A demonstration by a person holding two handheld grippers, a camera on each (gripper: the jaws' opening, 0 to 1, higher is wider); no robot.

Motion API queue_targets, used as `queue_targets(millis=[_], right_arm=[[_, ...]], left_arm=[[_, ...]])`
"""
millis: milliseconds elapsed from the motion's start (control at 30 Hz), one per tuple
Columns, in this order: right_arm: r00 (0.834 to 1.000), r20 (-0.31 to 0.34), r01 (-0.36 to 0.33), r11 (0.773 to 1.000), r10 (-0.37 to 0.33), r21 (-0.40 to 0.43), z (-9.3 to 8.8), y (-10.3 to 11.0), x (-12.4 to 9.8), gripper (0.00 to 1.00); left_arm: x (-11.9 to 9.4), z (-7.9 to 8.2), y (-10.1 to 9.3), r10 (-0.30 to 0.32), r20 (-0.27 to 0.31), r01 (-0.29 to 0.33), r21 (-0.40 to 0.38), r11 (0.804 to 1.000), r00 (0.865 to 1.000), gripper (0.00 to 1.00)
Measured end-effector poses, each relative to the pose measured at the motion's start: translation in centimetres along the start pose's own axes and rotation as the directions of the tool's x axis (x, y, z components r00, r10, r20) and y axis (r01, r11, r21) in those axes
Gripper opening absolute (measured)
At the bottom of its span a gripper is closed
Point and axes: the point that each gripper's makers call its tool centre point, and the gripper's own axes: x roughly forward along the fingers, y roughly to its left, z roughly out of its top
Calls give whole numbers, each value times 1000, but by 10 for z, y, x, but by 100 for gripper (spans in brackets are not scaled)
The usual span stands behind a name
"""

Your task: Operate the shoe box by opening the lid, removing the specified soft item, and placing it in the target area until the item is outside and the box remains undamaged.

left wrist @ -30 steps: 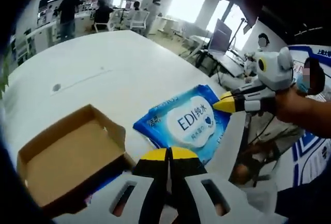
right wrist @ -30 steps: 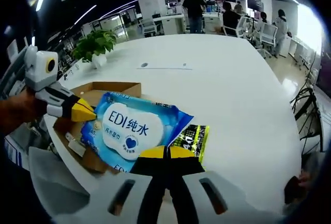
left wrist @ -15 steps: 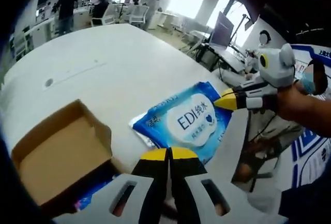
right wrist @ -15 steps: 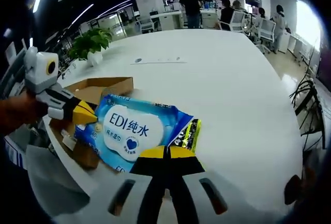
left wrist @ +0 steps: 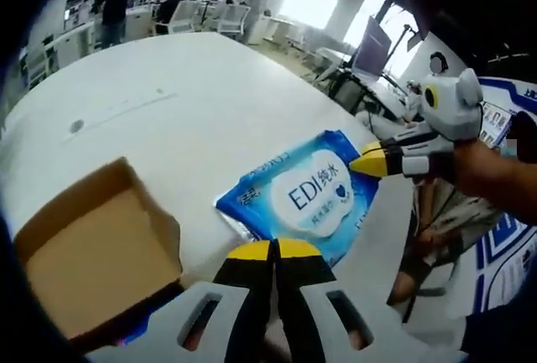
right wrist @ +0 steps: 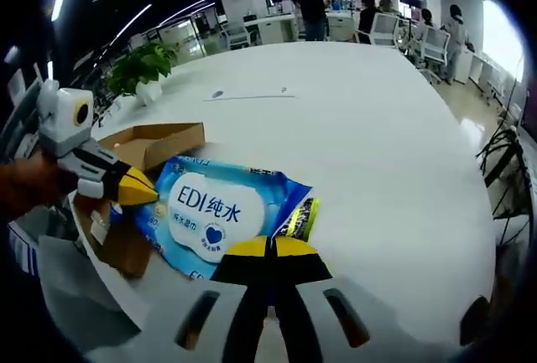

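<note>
wipes pack (left wrist: 302,197), label "EDI纯水", flat on white worktop (right wrist: 377,153) | cardboard shoe box (left wrist: 80,262) open beside | left tongs (left wrist: 273,250) closed, empty | right tongs (right wrist: 270,247) closed, empty

The wipes pack (left wrist: 304,198) is bright blue with a white cloud-shaped label, blue lettering and a small blue heart on it. Just beyond the left claw (left wrist: 273,250), whose tips are yellow over black on a pale grey body, the shoe box (left wrist: 88,258) is plain brown cardboard. The desk (right wrist: 377,153) is white. Beside the right claw (right wrist: 269,247), likewise yellow-tipped, a small packet (right wrist: 299,217) is black with yellow-green print. The plant (right wrist: 141,67) is green in a white pot.
</note>
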Motion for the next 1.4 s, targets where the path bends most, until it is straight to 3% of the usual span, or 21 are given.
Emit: queue_targets(millis=[233, 1033, 1400], right_arm=[[1000, -11, -9, 1000, 9, 2, 0, -4, 15, 0], [999, -52, -3, 999, 5, 44, -24, -24, 38, 0], [999, -48, -1, 998, 4, 69, -27, -28, 40, 2]], left_arm=[[11, 3, 16, 7, -10, -8, -19, 1000, 1000, 0], [41, -7, 20, 21, -52, -20, 6, 1000, 998, 0], [43, -8, 21, 35, -57, -34, 28, 999, 998, 0]])
